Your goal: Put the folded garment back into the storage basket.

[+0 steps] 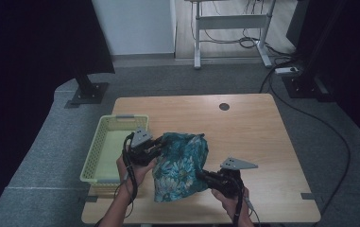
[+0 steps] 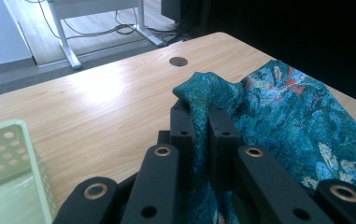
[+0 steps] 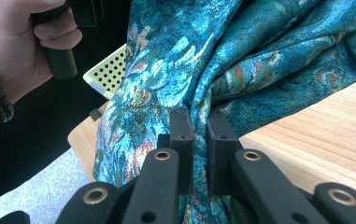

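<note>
High view: I hold the teal floral cloth up between both claws, over the near-left part of the counter. Left claw grips its upper left edge; right claw grips lower right. Yellow-green basket sits just beside the cloth, at the counter's left edge.

Left gripper view: left claw clenched on a bunched fold of cloth, fabric pinched between both jaws. Rest of the cloth drapes to the right over the wood. Basket corner at lower left.

Right gripper view: right claw clenched on a gathered pleat, cloth hanging above and around it. My left hand shows at upper left, basket rim behind the fabric.

Doing it well: I judge this is a spread or fold w/ the basket as likely target. Keep both grips firm, move the claws apart evenly so the cloth tightens w/o slipping, keep the hanging end off the counter edge.

View diffs: high view gives overall layout & the cloth's full outline; gripper views show how deep the fabric sits in each jaw pair, too small to tell from above.
</note>
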### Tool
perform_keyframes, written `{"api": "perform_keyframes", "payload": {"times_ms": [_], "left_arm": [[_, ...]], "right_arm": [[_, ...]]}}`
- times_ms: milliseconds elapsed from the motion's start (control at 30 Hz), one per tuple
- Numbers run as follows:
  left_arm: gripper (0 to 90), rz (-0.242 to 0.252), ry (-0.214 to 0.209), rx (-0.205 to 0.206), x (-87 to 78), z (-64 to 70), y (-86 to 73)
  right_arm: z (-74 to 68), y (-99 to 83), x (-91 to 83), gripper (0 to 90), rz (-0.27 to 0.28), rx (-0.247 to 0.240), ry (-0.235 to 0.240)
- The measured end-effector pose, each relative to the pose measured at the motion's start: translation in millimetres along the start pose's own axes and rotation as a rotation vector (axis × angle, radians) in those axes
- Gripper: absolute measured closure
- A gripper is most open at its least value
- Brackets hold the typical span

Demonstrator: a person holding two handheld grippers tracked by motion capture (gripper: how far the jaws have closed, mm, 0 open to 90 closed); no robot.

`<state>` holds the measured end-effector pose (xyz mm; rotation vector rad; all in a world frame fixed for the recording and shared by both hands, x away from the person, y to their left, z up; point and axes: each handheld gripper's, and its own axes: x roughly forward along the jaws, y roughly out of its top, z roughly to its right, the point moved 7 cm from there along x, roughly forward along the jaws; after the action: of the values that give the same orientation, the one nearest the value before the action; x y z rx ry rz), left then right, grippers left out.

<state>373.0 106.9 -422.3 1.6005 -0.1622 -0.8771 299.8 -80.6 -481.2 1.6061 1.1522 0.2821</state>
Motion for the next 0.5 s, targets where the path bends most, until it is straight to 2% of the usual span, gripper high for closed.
{"api": "perform_keyframes", "payload": {"times_ms": [500], "left_arm": [[82.6, 0.003, 0.013, -0.003, -8.2, -6.8, 1.7]], "right_arm": [[-5.9, 5.2, 8.6, 82.3, -0.007, -0.007, 0.013]]}}
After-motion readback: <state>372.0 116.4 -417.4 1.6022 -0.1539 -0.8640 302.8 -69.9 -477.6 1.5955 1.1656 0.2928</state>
